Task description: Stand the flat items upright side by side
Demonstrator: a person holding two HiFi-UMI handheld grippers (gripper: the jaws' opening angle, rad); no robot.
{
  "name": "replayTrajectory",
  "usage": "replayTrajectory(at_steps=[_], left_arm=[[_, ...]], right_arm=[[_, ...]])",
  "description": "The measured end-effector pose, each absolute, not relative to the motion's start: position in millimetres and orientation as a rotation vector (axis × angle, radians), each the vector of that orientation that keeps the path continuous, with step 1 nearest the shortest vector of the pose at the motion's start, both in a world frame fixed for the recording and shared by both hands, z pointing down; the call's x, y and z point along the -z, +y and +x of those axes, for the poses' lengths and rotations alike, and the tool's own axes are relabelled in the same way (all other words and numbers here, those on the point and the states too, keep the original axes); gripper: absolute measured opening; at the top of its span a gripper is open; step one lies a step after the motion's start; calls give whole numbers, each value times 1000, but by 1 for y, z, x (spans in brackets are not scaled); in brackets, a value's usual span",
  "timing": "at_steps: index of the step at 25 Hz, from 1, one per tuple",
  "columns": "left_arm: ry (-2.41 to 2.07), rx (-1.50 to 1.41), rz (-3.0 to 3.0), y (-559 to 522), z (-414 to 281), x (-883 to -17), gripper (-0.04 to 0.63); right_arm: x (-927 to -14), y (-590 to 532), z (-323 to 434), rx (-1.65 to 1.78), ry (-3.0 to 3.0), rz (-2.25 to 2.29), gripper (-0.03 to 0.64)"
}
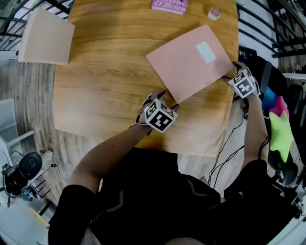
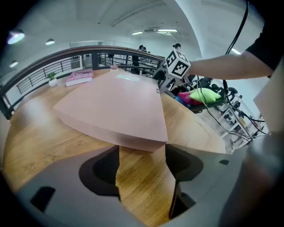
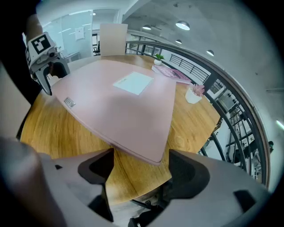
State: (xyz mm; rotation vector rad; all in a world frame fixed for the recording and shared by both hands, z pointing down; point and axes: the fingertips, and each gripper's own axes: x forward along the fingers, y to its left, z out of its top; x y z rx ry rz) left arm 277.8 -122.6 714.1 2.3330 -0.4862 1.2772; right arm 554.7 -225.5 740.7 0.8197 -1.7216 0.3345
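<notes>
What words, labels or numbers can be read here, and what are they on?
Nothing reads clearly.
pink book: white cover lettering, too blurred.
pale label on pink folder: no print visible.
small sticker on it: too small.
marker cube: black squares, no words.

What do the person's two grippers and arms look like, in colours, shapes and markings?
The left gripper and the right gripper each carry a white cube with black square markers. Their jaws are grey and broad, with dark hollows on the inner sides. The person wears a black top with short sleeves. Thin black cables hang beside the right arm.
</notes>
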Motion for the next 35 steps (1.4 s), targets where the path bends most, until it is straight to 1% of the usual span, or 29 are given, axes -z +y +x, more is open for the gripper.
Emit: replayTrajectory(at_steps=[1,4,10,14,19,23,28,35], left_arm=[[-482,-1289,2339,-123,279,-715,325],[-453,-1323,2378,-125,284,-716,325],[-419,-1324,2376,-123,286,-718,325],[-421,-1338,2361,-122,289,-720,325],[-471,-1355,2341,-123,289,-723,325],[-476,-1430,2346,-121,274,-725,325],[-515,-1528,2342,-128,252,-731,324],[-463,-1529,2326,-127,245,-735,324]], right_arm=[[-743,-226,553,-323,-1721,804,392],[-745,-228,549,-277,-1719,764,353],[-744,-231,548,-238,-1724,770,356],[-744,-232,550,-221,-1711,741,373],[-740,-234,549,-198,-1686,755,368],[-716,-225,536,-145,-1696,759,357],[-664,-214,507,-24,-1698,800,345],[-598,-198,476,105,-1651,833,342]])
